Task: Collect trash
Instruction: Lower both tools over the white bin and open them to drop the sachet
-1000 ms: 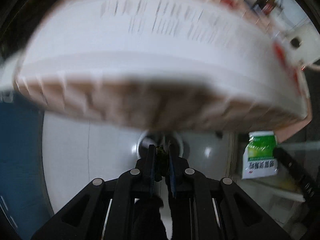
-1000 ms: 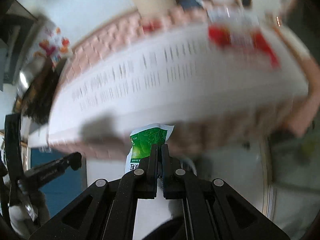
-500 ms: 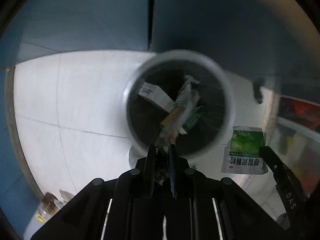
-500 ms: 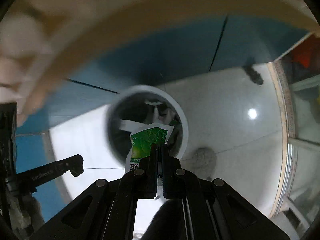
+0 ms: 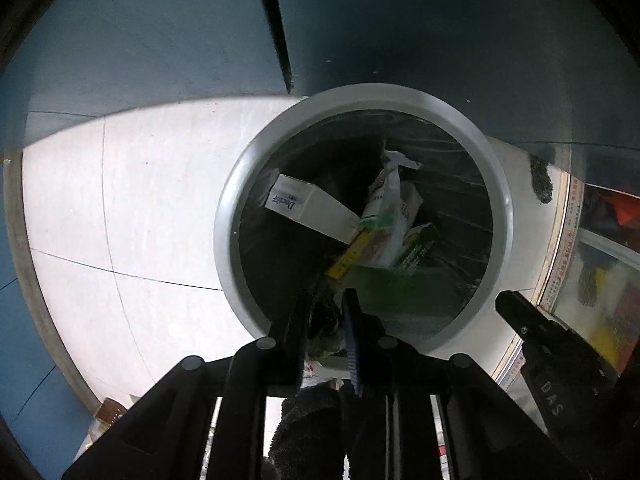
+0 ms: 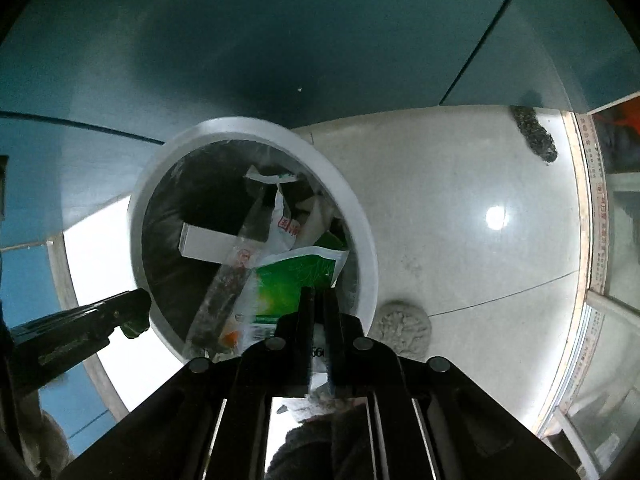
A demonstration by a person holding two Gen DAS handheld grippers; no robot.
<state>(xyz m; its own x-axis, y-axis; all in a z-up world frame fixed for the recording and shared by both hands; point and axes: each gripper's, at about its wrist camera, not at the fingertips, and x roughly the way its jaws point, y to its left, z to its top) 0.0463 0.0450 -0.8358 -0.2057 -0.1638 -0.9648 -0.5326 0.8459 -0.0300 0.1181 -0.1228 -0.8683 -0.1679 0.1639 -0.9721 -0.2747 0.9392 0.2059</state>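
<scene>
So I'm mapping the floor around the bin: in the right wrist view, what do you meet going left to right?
Left hand-held gripper → trash bin with the green packet in the right hand-held gripper → grey fuzzy clump on the floor → dark patch → table edge.

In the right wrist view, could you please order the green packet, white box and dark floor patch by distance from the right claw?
1. Green packet, held in the right claw, over the bin.
2. White box, inside the bin, left.
3. Dark floor patch, far upper right.
</scene>
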